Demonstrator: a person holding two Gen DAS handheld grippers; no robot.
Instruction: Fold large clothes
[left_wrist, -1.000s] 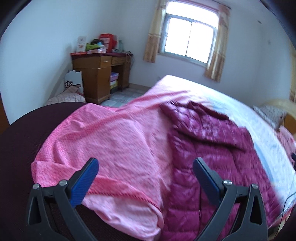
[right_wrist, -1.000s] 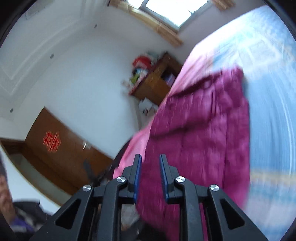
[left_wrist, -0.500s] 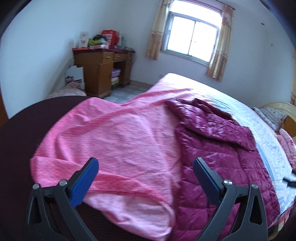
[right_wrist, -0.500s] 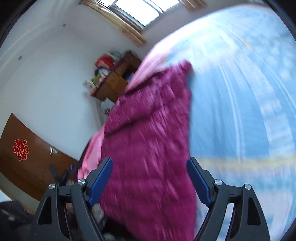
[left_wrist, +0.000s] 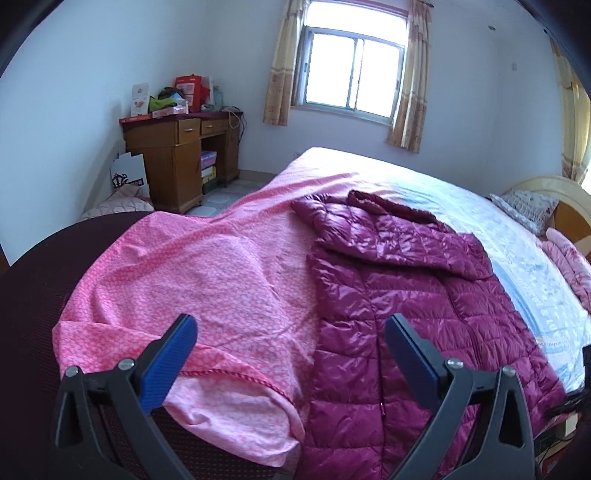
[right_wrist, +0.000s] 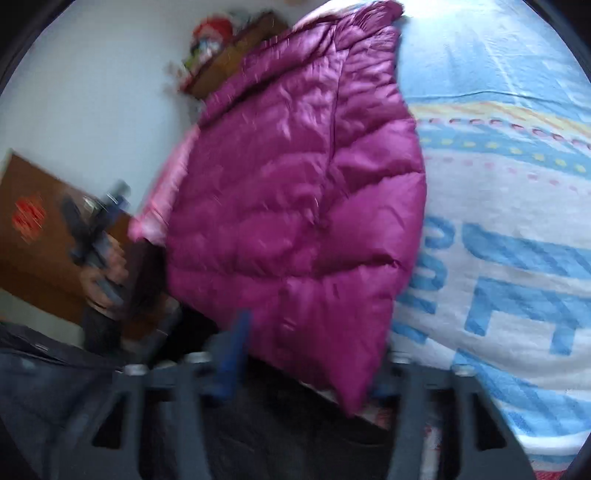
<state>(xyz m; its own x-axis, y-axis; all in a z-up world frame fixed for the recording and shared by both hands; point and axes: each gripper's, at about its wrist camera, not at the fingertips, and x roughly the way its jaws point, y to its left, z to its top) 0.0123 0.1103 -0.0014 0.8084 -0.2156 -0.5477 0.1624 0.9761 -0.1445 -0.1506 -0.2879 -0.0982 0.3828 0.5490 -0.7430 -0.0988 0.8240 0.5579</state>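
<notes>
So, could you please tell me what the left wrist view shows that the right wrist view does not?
Only the left wrist view shows the window, the pillow, and the left tool close up, open over the pink sheet. Only the right wrist view shows the blue lettering on the bedspread and the left tool from afar, held in the person's hand. Both show the purple down jacket on the bed and the cluttered wooden desk.

Bright daylight from window (left_wrist: 352, 79); left view sharp, right view motion-blurred.
</notes>
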